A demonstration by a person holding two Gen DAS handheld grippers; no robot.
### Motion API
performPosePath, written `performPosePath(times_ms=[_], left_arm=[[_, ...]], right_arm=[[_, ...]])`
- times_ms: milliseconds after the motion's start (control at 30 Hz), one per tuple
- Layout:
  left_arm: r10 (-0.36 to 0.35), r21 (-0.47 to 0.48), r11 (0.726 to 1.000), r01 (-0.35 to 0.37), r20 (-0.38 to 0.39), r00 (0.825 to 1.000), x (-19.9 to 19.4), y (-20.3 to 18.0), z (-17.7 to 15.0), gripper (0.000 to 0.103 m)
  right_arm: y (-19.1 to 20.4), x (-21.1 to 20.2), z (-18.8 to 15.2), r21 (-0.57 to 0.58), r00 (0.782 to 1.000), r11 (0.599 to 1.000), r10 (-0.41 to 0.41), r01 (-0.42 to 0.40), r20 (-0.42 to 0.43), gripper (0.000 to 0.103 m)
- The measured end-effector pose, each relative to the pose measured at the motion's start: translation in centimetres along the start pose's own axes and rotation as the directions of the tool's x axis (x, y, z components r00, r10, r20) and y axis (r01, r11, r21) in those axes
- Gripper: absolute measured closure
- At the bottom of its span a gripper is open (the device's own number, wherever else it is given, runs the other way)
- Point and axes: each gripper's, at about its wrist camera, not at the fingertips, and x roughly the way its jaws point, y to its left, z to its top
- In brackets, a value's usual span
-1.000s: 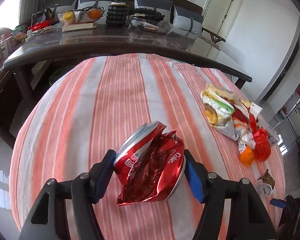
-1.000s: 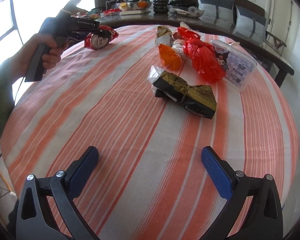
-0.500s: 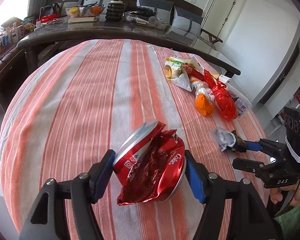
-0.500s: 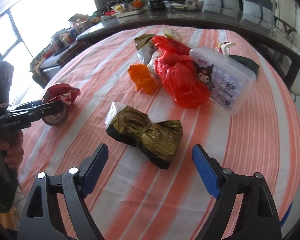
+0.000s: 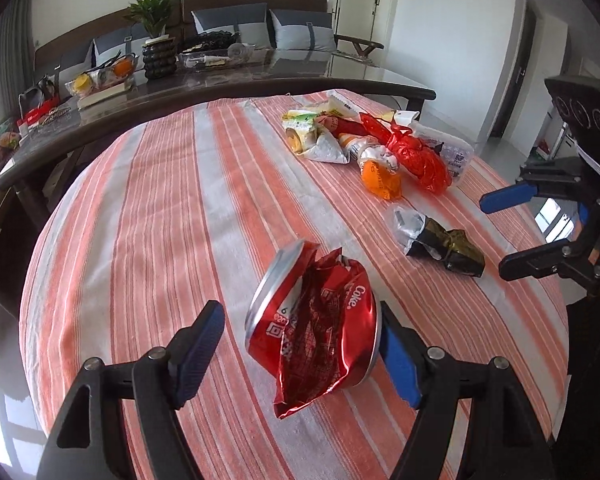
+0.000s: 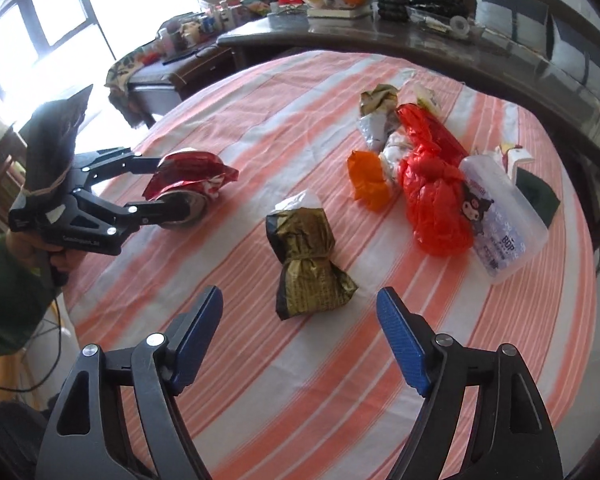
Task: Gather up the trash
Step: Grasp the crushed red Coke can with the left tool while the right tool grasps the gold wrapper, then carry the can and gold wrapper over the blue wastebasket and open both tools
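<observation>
A crushed red Coke can [image 5: 316,328] lies on the striped tablecloth [image 5: 160,220] between the fingers of my left gripper [image 5: 300,344]. The jaws are opening: the left pad stands clear of the can and the right pad still touches its rim. In the right wrist view the same can [image 6: 188,188] sits inside the left gripper [image 6: 168,190]. My right gripper [image 6: 300,308] is open, and a tied gold-and-black wrapper [image 6: 306,256] lies just beyond its tips. From the left wrist view the right gripper [image 5: 500,236] hovers to the right of that wrapper [image 5: 440,240].
Further back lie a knotted red plastic bag [image 6: 432,200], an orange wrapper [image 6: 368,184], crumpled snack packets [image 6: 376,120] and a clear plastic box with a cartoon print [image 6: 500,216]. A dark cluttered table [image 5: 220,80] runs behind. A hand in a green sleeve [image 6: 4,280] holds the left gripper.
The left gripper's left pad has come off the can, leaving a gap. The right gripper has narrowed and moved up to the gold-and-black wrapper, which now lies centred before its fingers.
</observation>
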Motion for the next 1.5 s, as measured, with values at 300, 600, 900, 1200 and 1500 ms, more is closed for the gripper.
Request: performPosePath(times_ms=[300,600,900,1200,1500], left_arm=[[0.030,0.081,0.996,-0.027,-0.038,0.999,1.1,-1.4,0.1,0.046],[-0.056,-0.082,0.995,0.054,-0.027,0.998,-0.2,-2.8,0.2,0.048],[-0.123,-0.080,0.989,0.122,-0.014,0.992,-0.2,-9.7,2.2,0.048],[-0.211,-0.071,0.975,0.209,-0.027,0.977,2.0,-16.9,4.8,0.048],[-0.313,-0.003,0.950,0.313,-0.064,0.948,4.9,-27.0,8.6,0.048]], right_arm=[[-0.1,5.4,2.4,-0.033,0.982,0.995,-0.099,0.095,-0.160,0.043],[-1.1,0.0,-0.5,0.100,0.994,0.991,-0.080,0.087,-0.069,0.066],[-4.3,-3.9,-5.1,0.237,0.998,0.969,-0.067,0.068,-0.011,0.066],[-9.1,-8.6,-10.6,0.373,0.993,0.924,-0.107,0.082,0.046,0.066],[-18.2,-14.6,-17.3,0.538,0.961,0.813,-0.275,0.222,0.020,0.066]])
